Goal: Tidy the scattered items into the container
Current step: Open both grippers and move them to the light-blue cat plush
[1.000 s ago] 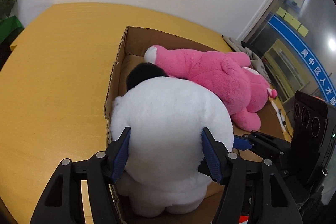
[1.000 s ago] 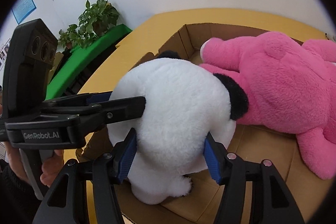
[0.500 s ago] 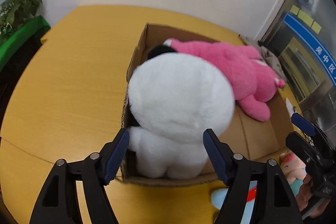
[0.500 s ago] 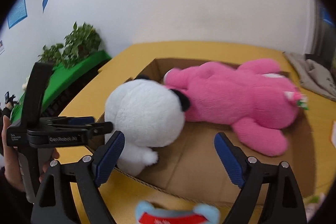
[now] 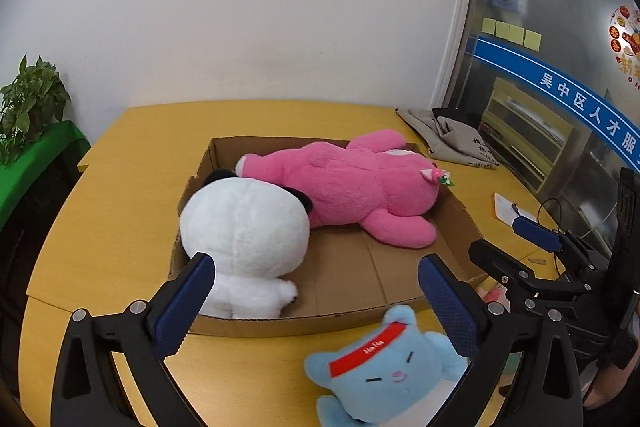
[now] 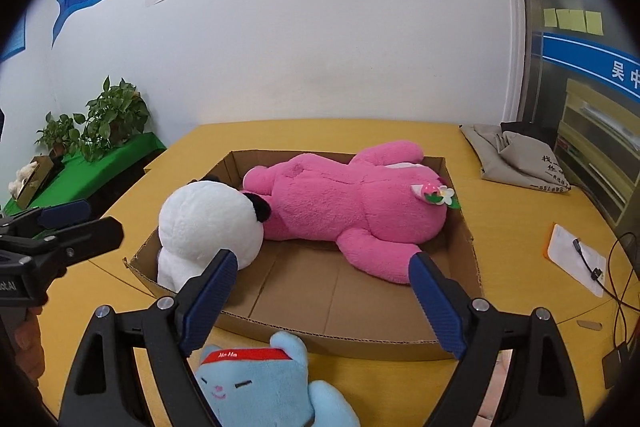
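Observation:
A shallow cardboard box [image 5: 304, 321] [image 6: 360, 345] sits on the yellow table. Inside it lie a white plush with black ears [image 5: 244, 231] [image 6: 208, 219] at the left and a large pink plush [image 5: 352, 187] [image 6: 352, 203] across the back. A light blue plush with a red headband [image 5: 384, 367] [image 6: 256, 383] lies on the table in front of the box. My left gripper [image 5: 316, 295] is open and empty, above the box's front edge. My right gripper [image 6: 320, 295] is open and empty, also in front of the box. Each gripper shows in the other's view.
A grey cloth bag [image 5: 448, 139] [image 6: 516, 159] lies at the table's back right. A white paper with a cable [image 6: 576, 259] lies at the right. Potted plants on a green shelf [image 6: 100, 163] stand left. A small pink plush [image 5: 494, 293] peeks by the box's right corner.
Both grippers let go of the white plush, opened wide and pulled back toward the front. The white plush now rests in the box. The blue plush has come into view.

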